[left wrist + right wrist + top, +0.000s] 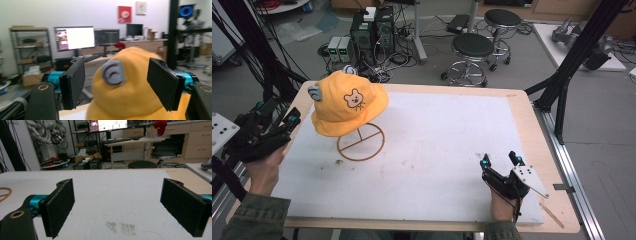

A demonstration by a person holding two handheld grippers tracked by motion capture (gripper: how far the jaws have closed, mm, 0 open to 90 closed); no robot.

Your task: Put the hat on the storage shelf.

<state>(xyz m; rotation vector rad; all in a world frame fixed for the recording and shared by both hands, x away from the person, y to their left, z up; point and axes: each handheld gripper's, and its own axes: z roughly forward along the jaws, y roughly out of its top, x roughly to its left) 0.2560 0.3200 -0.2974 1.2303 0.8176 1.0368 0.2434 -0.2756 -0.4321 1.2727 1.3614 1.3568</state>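
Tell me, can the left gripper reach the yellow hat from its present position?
Probably yes. The left gripper is open at the table's left edge, aimed at the yellow hat on its wire stand, with nothing between them.

Lab interior: grey floor (522, 75) beyond wood-edged tabletop (532, 125) with white mat (437, 140). Two black round stools (473, 47) stand past far edge, computer towers (372, 30) and tangled cables beside them. Black frame strut (577, 50) at right. White wall (75, 12) carries red picture (124, 14); lit monitors (74, 38) on desk, metal shelving (30, 47) at left.
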